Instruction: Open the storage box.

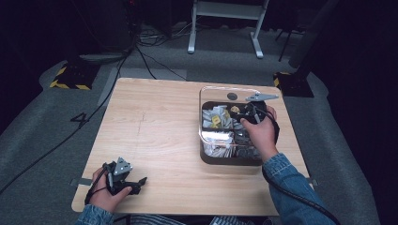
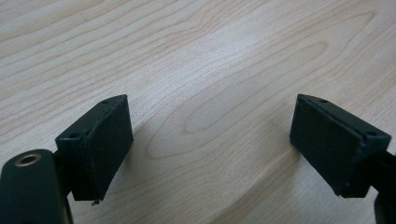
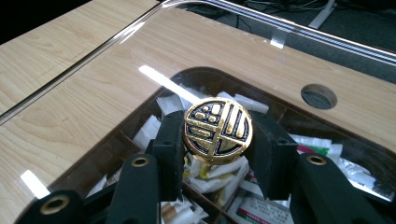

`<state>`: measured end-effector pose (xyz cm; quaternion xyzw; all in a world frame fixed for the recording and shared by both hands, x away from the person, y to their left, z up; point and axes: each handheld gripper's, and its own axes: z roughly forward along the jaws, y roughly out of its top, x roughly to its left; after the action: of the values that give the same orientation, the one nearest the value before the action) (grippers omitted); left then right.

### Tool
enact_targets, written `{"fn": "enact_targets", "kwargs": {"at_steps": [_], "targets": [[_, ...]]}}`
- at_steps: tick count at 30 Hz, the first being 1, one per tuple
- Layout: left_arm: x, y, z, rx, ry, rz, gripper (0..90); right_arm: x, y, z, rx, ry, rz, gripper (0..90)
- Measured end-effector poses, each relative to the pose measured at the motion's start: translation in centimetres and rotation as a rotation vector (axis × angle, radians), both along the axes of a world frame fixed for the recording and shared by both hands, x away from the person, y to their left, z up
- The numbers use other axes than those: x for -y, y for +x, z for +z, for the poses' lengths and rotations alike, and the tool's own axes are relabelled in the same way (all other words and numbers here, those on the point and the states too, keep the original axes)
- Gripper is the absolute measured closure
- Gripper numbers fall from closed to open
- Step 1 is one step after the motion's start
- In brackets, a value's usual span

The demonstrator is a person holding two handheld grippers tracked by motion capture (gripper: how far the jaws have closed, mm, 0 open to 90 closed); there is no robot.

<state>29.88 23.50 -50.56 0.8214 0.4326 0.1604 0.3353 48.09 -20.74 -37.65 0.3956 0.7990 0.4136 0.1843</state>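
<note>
A round gold-and-black coin-like disc (image 3: 217,130) with raised gold bars is clamped edge to edge in my right gripper (image 3: 218,140), above the compartments of a dark box (image 1: 231,160); the disc shows as a small gold spot (image 1: 235,109) in the high view. The box has clear, tall walls (image 1: 202,96) and holds white packets and sachets (image 1: 218,118). My right gripper (image 1: 244,112) hovers over the box's far right part. My left gripper (image 1: 136,183) rests low near the table's front left edge, jaws wide apart over bare wood (image 2: 210,121), nothing between them.
The wooden table (image 1: 155,122) has a round cable hole (image 1: 232,96) behind the box. Grey carpet surrounds it, with cables (image 1: 141,56), a white stand's legs (image 1: 225,28) and yellow-black striped bases (image 1: 70,77) beyond the far edge.
</note>
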Motion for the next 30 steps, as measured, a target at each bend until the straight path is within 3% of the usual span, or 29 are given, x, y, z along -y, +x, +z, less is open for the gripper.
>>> {"fn": "enact_targets", "kwargs": {"at_steps": [11, 22, 30], "targets": [[0.0, -0.1, 0.0, 0.000, 0.001, 0.005, 13.7, -4.9, 0.7, 0.7, 0.004, -0.006, 0.079, 58.8], [0.0, -0.1, 0.0, -0.002, 0.002, -0.001, 13.4, -10.9, 1.4, 1.4, 0.013, 0.030, 0.131, 58.8], [0.1, 0.1, 0.0, -0.002, 0.002, -0.003, 13.2, -14.2, 1.5, 0.9, 0.017, 0.045, 0.151, 58.8]]}}
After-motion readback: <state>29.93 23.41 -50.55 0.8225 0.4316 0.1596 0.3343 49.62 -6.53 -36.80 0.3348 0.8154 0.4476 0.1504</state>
